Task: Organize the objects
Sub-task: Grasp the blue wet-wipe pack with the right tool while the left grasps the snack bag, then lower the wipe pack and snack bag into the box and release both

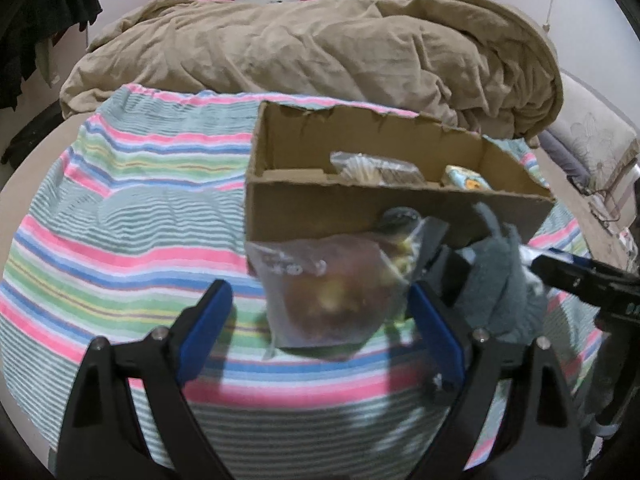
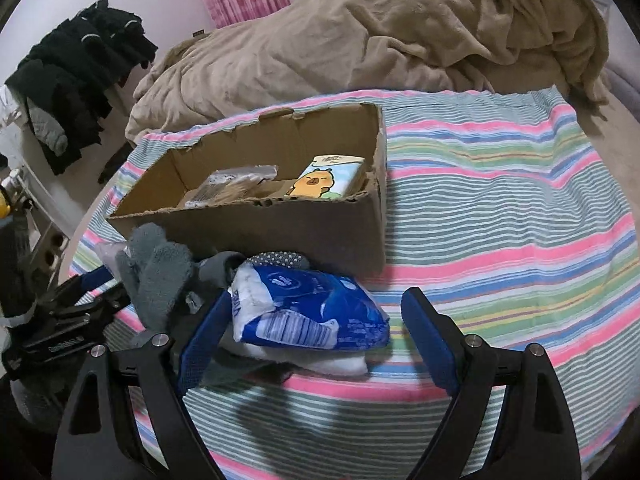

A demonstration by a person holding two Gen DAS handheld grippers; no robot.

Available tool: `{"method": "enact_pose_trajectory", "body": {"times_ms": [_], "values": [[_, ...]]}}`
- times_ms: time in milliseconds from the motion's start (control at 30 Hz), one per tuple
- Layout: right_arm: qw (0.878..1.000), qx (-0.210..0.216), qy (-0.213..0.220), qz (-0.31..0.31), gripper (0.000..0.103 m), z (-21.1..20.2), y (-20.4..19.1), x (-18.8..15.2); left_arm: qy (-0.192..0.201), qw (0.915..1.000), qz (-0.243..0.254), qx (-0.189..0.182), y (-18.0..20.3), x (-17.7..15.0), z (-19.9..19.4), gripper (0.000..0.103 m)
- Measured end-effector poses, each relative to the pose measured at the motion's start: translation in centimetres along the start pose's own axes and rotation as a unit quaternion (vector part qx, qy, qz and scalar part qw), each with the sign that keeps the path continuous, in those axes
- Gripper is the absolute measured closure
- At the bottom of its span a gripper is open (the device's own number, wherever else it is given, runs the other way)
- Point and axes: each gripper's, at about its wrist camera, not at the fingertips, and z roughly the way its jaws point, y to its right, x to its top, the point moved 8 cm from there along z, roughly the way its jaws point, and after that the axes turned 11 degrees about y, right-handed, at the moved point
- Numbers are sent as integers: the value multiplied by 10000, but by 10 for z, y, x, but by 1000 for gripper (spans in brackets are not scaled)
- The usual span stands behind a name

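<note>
A cardboard box (image 1: pixel 304 208) stands on the striped cloth; it shows in the right wrist view too (image 2: pixel 280 224). Inside lie a clear bag of sticks (image 2: pixel 236 188) and a tissue pack with a cartoon animal (image 2: pixel 328 178). My left gripper (image 1: pixel 320 316) is open around a clear bag with a brownish item (image 1: pixel 328 300) in front of the box. My right gripper (image 2: pixel 316 328) is open around a blue and white tissue pack (image 2: pixel 312 308). Grey fluffy socks (image 2: pixel 160 276) lie between the two grippers, seen also in the left wrist view (image 1: pixel 496 280).
The striped cloth (image 2: pixel 500 220) covers a bed, with open cloth to the right of the box. A rumpled tan duvet (image 1: pixel 320 48) lies behind the box. Dark clothes (image 2: pixel 76 76) hang at the far left. A dotted grey item (image 2: pixel 280 259) lies against the box front.
</note>
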Motion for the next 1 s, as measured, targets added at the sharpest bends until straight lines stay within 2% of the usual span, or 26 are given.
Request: {"method": "enact_pose_trajectory", "body": {"times_ms": [33,133,167,200,233,267,500,600,1000], "values": [[10000,31,1,5,22,1,-1,0,4,10000,14,-13,1,1,2,12],[10000,33,11,-29,27,1,-3,1,34,10000,79,-22,2,2,5,13],[10000,56,9,-31,28,1,-5,1,49,9999,76,-45,2,2,6,16],[9999,93,15,-35,35,0,-6,2,60,9999,44,-132,3,1,6,25],[9999,125,29,-46,52,-2,-8,1,49,9998,34,-198,4,0,6,32],[9999,133,40,-78,52,-4,-9,1,49,9998,77,-166,4,-1,5,41],[9996,143,147,-176,57,-17,-15,3,284,9994,53,-205,7,1,-11,48],[9994,144,231,-191,62,-26,-16,7,399,9990,22,-201,5,7,-23,48],[9973,285,561,-381,62,-67,-38,26,625,9975,-55,-320,7,31,-79,48]]}}
